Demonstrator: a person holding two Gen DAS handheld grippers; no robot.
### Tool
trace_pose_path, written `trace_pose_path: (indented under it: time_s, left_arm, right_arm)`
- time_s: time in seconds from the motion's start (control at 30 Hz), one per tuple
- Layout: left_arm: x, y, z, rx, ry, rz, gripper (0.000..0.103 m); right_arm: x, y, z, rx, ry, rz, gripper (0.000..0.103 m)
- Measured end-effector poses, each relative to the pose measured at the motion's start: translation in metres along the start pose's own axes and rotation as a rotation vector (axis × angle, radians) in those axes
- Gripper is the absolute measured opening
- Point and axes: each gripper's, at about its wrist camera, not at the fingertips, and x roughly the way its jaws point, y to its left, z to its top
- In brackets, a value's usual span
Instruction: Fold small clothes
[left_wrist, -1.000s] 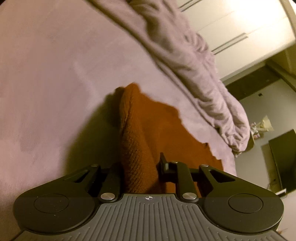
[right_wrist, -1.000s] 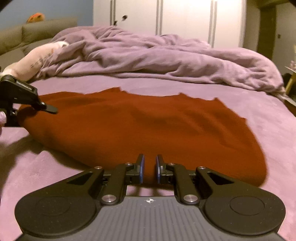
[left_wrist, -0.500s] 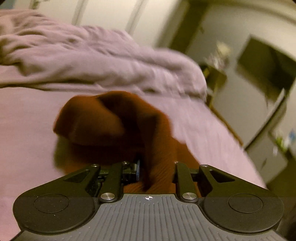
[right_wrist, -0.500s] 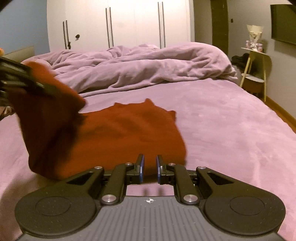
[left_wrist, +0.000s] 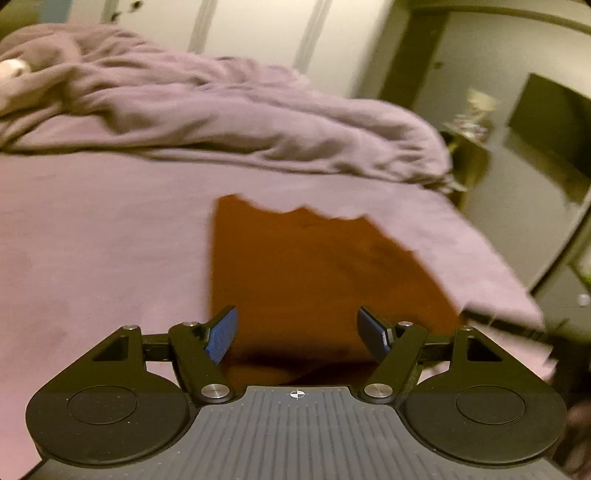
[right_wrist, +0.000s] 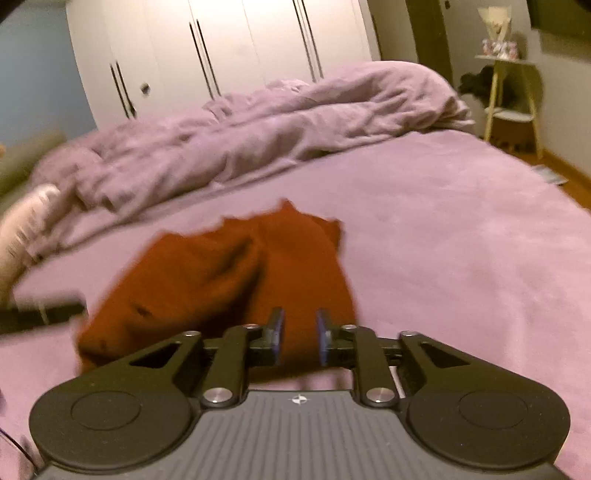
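Mauve plush bedding covers the bed (right_wrist: 461, 251), and on it lies the rust-brown garment (right_wrist: 236, 280), folded over itself into a rumpled block with a jagged far edge. In the left wrist view the same garment (left_wrist: 317, 266) spreads flat just ahead of the left hand-held gripper (left_wrist: 297, 328), whose blue-padded jaws stand wide apart with nothing between them; the cloth lies below the gap. The right hand-held gripper (right_wrist: 298, 334) shows its jaws only narrowly parted and holding nothing, with the near edge of the garment just beyond its tips. A dark blurred bar at the left edge of the right wrist view is too smeared to identify.

Behind the garment a crumpled lilac duvet (right_wrist: 266, 125) is heaped across the far side of the bed. White wardrobe doors (right_wrist: 221, 59) with dark vertical handles fill the back wall, next to a blue wall section. A pale side table (right_wrist: 511, 92) with 2 visible shelves stands to the right on a wooden floor, and a dark screen (left_wrist: 550, 122) hangs on the wall.
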Motion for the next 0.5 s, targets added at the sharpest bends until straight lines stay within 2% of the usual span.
trace_pose_path:
  time_s: [0.07, 0.1, 0.2, 0.27, 0.3, 0.4, 0.47, 0.5]
  left_arm:
    - [0.004, 0.01, -0.006, -0.036, 0.034, 0.023, 0.077]
    - [0.006, 0.013, -0.01, -0.041, 0.052, 0.032, 0.077]
    - [0.011, 0.013, -0.019, -0.013, 0.083, 0.04, 0.08]
    - [0.015, 0.015, -0.022, -0.001, 0.104, 0.046, 0.08]
    - [0.017, 0.015, -0.024, 0.006, 0.109, 0.053, 0.08]
    - [0.023, 0.015, -0.026, 0.016, 0.119, 0.063, 0.081]
    - [0.025, 0.018, -0.027, 0.0, 0.126, 0.062, 0.081]
    - [0.027, 0.019, -0.026, -0.009, 0.129, 0.069, 0.081]
  right_arm:
    - [0.006, 0.01, 0.012, 0.041, 0.007, 0.082, 0.041]
    - [0.013, 0.016, 0.019, 0.058, 0.021, 0.135, 0.042]
    - [0.033, 0.038, 0.029, 0.049, 0.064, 0.218, 0.045]
    - [0.056, 0.051, 0.032, 0.019, 0.117, 0.237, 0.048]
    - [0.071, 0.055, 0.032, 0.01, 0.167, 0.238, 0.053]
    - [0.106, 0.054, 0.03, 0.055, 0.287, 0.238, 0.059]
    - [0.12, 0.048, 0.031, 0.109, 0.304, 0.261, 0.058]
    - [0.123, 0.047, 0.032, 0.13, 0.298, 0.275, 0.055]
